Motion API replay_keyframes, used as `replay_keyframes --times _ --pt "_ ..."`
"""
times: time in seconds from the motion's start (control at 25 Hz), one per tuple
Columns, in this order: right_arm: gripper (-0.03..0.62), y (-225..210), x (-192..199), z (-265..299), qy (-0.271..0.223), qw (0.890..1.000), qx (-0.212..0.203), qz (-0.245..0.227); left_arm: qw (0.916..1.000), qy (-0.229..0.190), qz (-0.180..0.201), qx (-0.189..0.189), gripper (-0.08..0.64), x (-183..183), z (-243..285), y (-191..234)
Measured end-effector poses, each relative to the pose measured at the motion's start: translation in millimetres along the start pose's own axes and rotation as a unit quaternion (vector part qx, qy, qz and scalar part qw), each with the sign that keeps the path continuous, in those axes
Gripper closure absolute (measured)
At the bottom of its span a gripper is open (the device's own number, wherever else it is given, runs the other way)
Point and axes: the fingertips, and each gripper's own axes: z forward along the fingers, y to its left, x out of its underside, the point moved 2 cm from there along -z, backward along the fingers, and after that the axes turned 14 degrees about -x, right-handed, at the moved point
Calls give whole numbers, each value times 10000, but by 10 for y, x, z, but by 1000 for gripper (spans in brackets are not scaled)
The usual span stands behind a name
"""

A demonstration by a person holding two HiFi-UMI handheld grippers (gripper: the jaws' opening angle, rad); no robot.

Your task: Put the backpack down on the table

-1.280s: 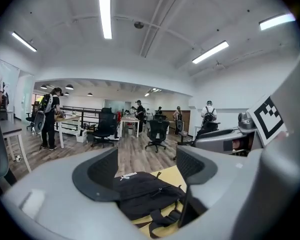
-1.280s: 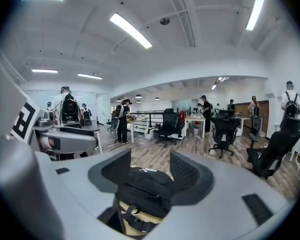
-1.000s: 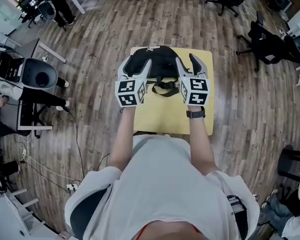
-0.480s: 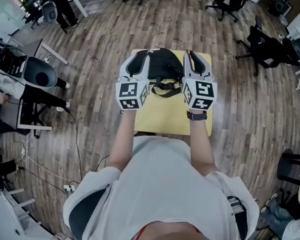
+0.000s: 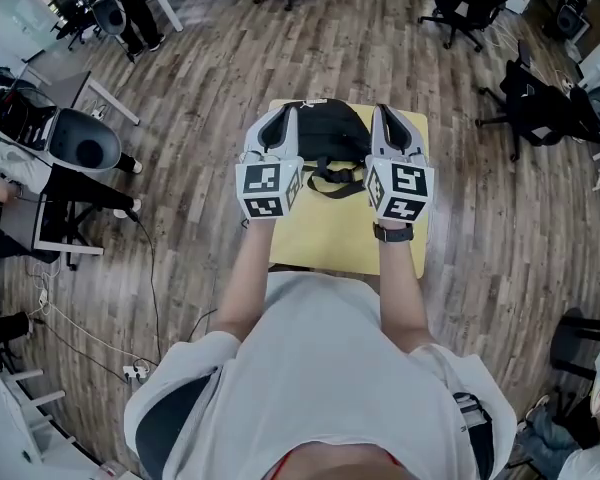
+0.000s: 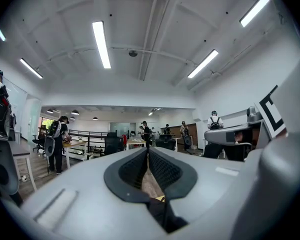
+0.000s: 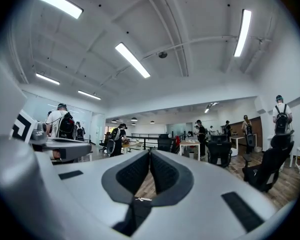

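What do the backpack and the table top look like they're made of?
The backpack looks like black woven fabric, likely nylon: matte, slumped, with webbing straps. The table top is rigid, smooth, pale yellow: probably laminate or painted board.

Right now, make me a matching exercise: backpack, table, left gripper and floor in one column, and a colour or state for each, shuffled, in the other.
Things:
1 backpack
2 table
3 left gripper
4 floor

Colours or states:
A wood planks
B jaws shut, empty
C black
D yellow top

Pairs: 1-C, 2-D, 3-B, 4-A.

The left gripper's jaws have just closed, with nothing between them.
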Motion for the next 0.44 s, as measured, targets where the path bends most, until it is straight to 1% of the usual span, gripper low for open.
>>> replay_keyframes --times 0.44 --pt "575 -100 152 361 148 9998 2 136 9997 234 24 -30 541 166 317 181"
